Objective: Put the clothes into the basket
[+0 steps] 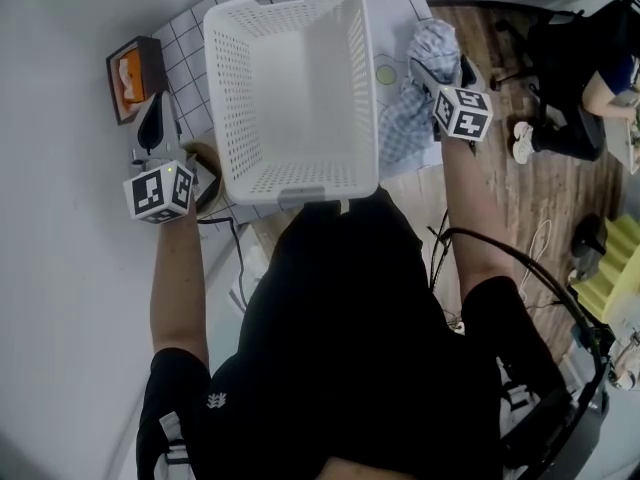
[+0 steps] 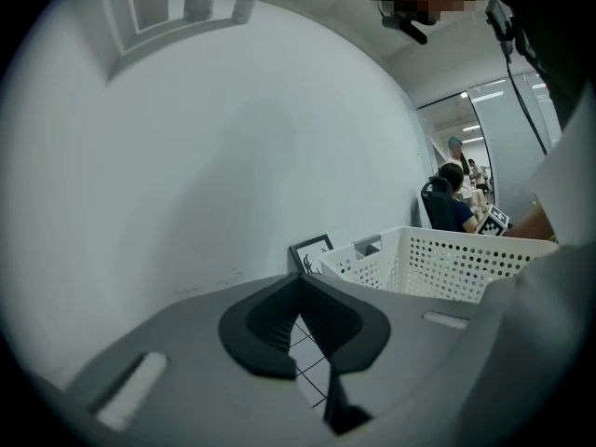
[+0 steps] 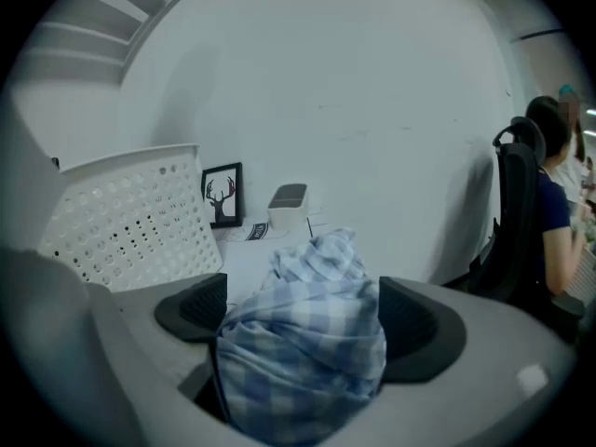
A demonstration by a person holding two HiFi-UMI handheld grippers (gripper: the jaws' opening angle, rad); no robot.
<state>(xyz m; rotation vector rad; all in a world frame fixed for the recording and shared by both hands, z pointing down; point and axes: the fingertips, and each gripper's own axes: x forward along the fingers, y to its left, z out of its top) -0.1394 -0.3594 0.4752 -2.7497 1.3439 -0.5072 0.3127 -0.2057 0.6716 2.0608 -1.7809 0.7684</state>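
Right gripper (image 3: 303, 317) spread wide, the blue checked cloth (image 1: 405, 118) bunched loose between its jaws, heaped on the worktop (image 1: 190, 43) just right of the white basket (image 1: 225, 88). Left gripper (image 2: 303, 322), at the basket's left, is pinched together.

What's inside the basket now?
Nothing: the basket floor and walls are bare. The checked cloth sits outside, at its right. The whole interior shows in the head view; nothing covers it.

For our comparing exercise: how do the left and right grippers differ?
The left gripper has jaws together, empty; the right gripper has them wide apart round a checked cloth. The left gripper is left of the basket, the right gripper on its right. Both carry marker cubes.
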